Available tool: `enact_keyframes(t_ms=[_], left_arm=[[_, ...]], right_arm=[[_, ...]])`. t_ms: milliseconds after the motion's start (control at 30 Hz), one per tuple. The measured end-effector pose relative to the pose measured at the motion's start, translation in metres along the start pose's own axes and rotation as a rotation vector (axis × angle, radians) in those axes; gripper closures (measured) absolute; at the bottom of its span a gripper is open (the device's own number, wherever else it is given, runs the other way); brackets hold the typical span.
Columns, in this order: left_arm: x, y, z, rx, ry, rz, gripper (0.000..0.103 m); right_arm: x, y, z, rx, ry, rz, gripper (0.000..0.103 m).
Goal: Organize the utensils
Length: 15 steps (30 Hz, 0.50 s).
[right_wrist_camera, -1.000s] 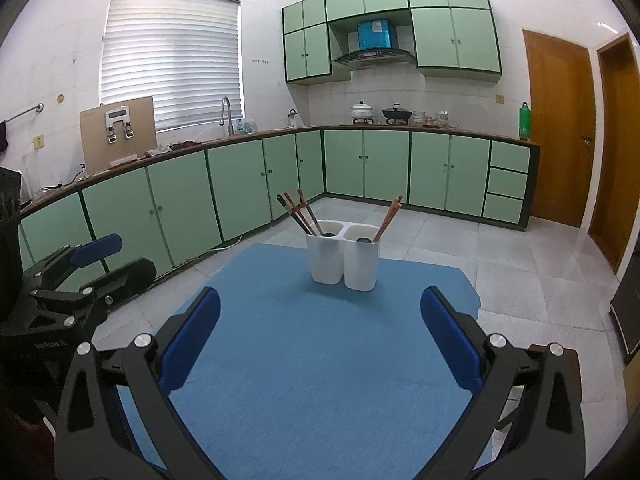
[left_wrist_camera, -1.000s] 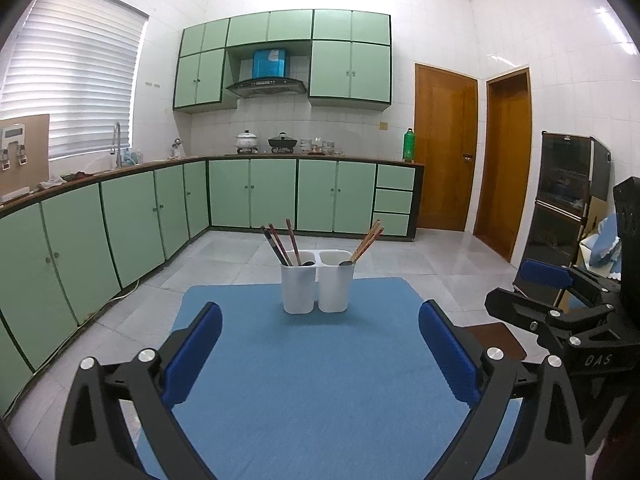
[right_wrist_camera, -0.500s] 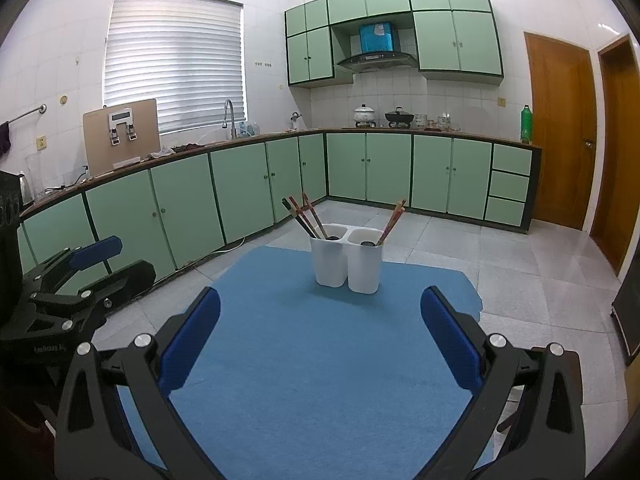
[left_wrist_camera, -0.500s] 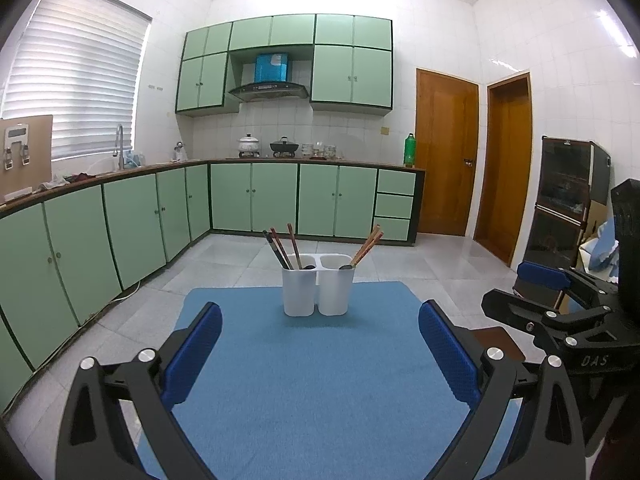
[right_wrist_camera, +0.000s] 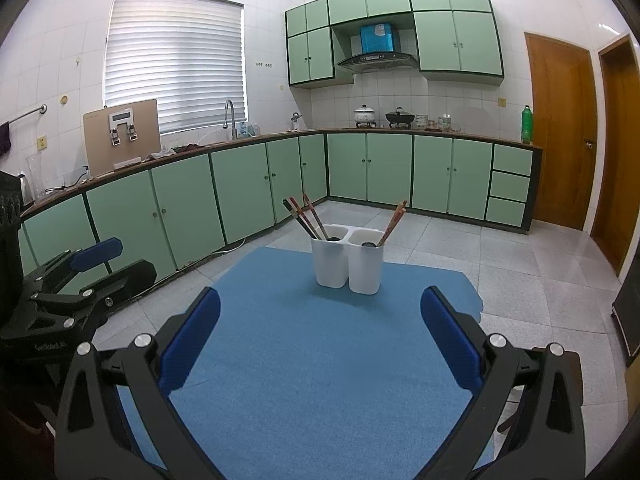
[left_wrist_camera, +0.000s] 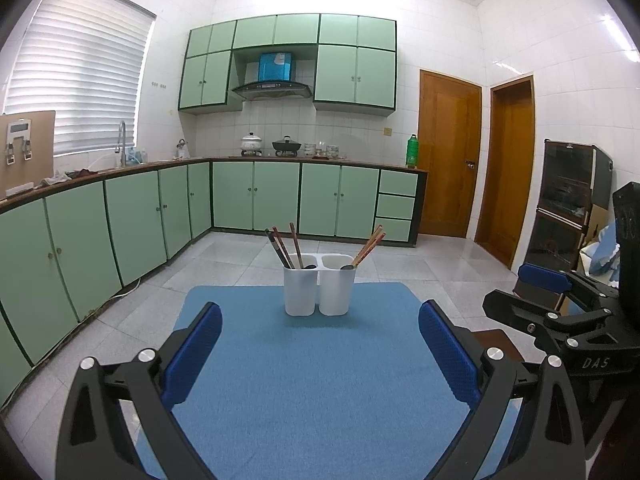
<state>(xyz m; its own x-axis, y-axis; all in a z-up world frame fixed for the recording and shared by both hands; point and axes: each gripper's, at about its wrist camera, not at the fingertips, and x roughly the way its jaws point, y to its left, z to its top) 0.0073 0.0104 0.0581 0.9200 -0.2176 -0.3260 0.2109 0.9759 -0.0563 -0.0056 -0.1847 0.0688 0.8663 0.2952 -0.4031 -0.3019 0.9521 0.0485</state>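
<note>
A white two-compartment utensil holder stands at the far end of the blue mat. Dark and reddish chopsticks lean out of its left cup. Lighter wooden chopsticks lean out of the right cup, and a dark utensil end shows in each cup. My left gripper is open, held back from the holder with nothing between its fingers. My right gripper is open and empty too, equally far back. Each gripper appears at the side of the other's view.
The mat covers a small table with tiled floor around it. Green base cabinets run along the left and back walls. Two wooden doors are at the right, and a dark cabinet stands near the right gripper.
Both views have tilted slightly, so the holder sits a little lower in frame. Both grippers stay open and empty; the utensils have not moved.
</note>
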Motion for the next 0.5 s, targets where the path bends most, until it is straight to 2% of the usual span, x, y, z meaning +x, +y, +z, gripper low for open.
enact_keyframes(t_ms=[500], left_arm=[[0.0009, -0.0023, -0.0013, 0.004, 0.007, 0.005, 0.006]], right_arm=[[0.0007, -0.0009, 0.0009, 0.006, 0.007, 0.006, 0.006]])
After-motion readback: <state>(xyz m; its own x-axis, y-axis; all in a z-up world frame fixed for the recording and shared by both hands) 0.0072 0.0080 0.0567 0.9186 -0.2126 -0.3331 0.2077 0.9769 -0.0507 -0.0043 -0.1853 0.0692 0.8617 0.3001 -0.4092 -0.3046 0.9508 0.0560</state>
